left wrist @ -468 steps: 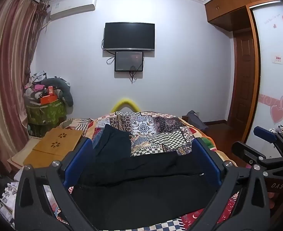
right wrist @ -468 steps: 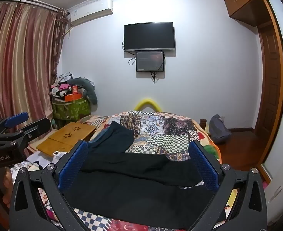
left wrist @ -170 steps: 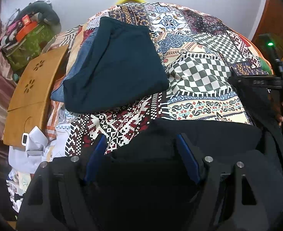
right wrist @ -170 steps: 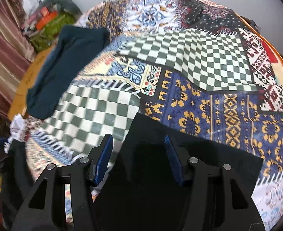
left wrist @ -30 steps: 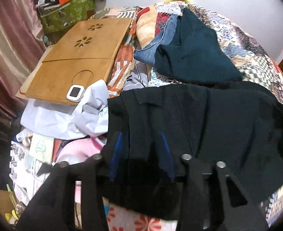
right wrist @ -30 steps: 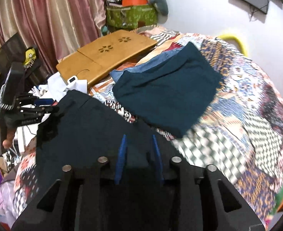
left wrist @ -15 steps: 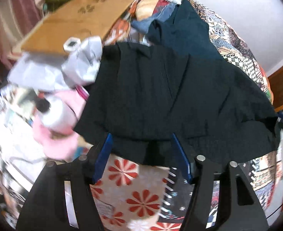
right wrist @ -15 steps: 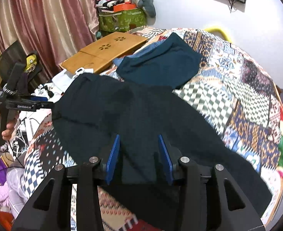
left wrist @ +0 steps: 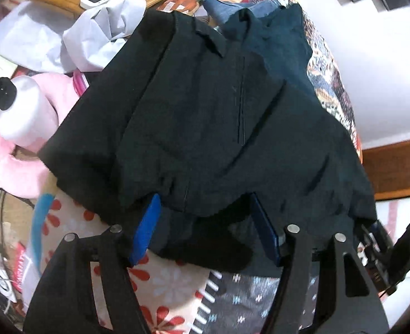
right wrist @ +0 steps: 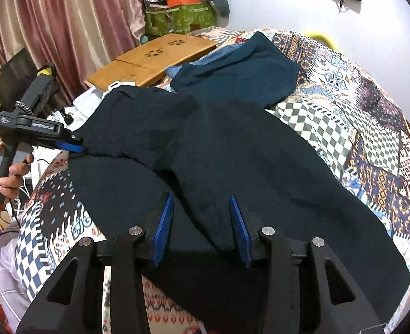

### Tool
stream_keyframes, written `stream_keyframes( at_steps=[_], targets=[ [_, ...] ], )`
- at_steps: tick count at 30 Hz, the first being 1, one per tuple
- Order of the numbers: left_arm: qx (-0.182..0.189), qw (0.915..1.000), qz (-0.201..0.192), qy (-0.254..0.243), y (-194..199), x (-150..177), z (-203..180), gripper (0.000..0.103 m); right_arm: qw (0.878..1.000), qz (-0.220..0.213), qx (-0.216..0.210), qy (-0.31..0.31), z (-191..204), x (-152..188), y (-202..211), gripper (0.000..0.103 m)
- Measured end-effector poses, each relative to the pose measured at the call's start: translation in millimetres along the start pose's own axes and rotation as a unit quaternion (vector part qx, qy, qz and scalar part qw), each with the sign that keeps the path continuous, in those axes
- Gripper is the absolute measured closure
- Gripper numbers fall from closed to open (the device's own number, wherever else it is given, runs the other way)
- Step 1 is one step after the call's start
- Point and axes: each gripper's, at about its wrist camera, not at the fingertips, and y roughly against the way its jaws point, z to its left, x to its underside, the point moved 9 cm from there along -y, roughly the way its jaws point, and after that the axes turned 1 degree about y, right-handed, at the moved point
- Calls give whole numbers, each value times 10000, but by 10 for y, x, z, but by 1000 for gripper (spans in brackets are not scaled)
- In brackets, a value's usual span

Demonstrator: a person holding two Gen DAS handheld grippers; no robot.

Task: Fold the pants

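Where folded, matte black pants point(right wrist: 232, 153) rumple over patchwork quilt point(right wrist: 344, 117).

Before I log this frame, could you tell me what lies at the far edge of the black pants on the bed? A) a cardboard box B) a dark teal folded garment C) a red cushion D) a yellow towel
B: a dark teal garment lies on the quilt just beyond the black pants.

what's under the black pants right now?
The black pants lie on the patchwork quilt, folded over themselves. Their far edge overlaps a dark teal garment. Whatever else is beneath stays covered by the cloth.
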Motion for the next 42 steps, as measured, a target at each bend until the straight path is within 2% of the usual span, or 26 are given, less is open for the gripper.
stream_keyframes(
  at_steps=[1,3,4,7,11,14,19,21,25,29,31,32,36,38,40,42],
  targets=[
    [-9,10000,-75,15,8,-29,13,44,10000,-9,8,15,4,-11,-16,65],
    [-271,9993,-261,-80,20,-90,44,75,10000,-36,-10,28,11,-40,-42,68],
    [-383,9988,-281,-154,9,-110,49,76,10000,-54,-17,24,16,-51,-44,77],
    [-394,9983,-393,-156,33,-144,47,83,9998,-154,-36,-77,-17,-88,-11,93],
    [-710,9942,-709,-375,186,-160,13,90,9987,-362,-135,-343,-81,-129,108,97],
    [-1024,9859,-1125,-702,430,-200,-81,91,9987,-427,-140,-260,-56,-158,182,98],
    [-1479,9626,-1875,-1279,937,-271,-266,91,9989,-436,-140,62,76,-140,272,98],
    [-1583,9577,-1955,-1398,1031,-262,-280,91,9989,-407,-197,130,130,-104,283,98],
    [-1775,9592,-1721,-1373,911,-159,-95,91,9990,-254,-368,54,181,2,204,98],
    [-1870,9678,-1220,-1166,554,23,146,91,9989,-101,-457,-29,207,96,133,95],
    [-1936,9693,-971,-1166,353,110,233,90,9987,-124,-486,-75,207,108,172,91],
    [-1964,9687,-916,-1213,300,135,247,89,9986,-137,-501,-94,208,114,193,91],
    [-2340,9543,-986,-1578,324,166,166,86,9984,-145,-501,-240,151,171,310,88],
    [-2437,9503,-975,-1673,372,156,128,86,9980,-171,-465,-392,61,237,421,85],
    [-2384,9513,-982,-1688,427,144,84,84,9975,-232,-396,-541,-31,291,523,81],
    [-2291,9525,-1087,-1688,547,104,1,76,9962,-325,-275,-761,-197,372,662,81]
  ],
)
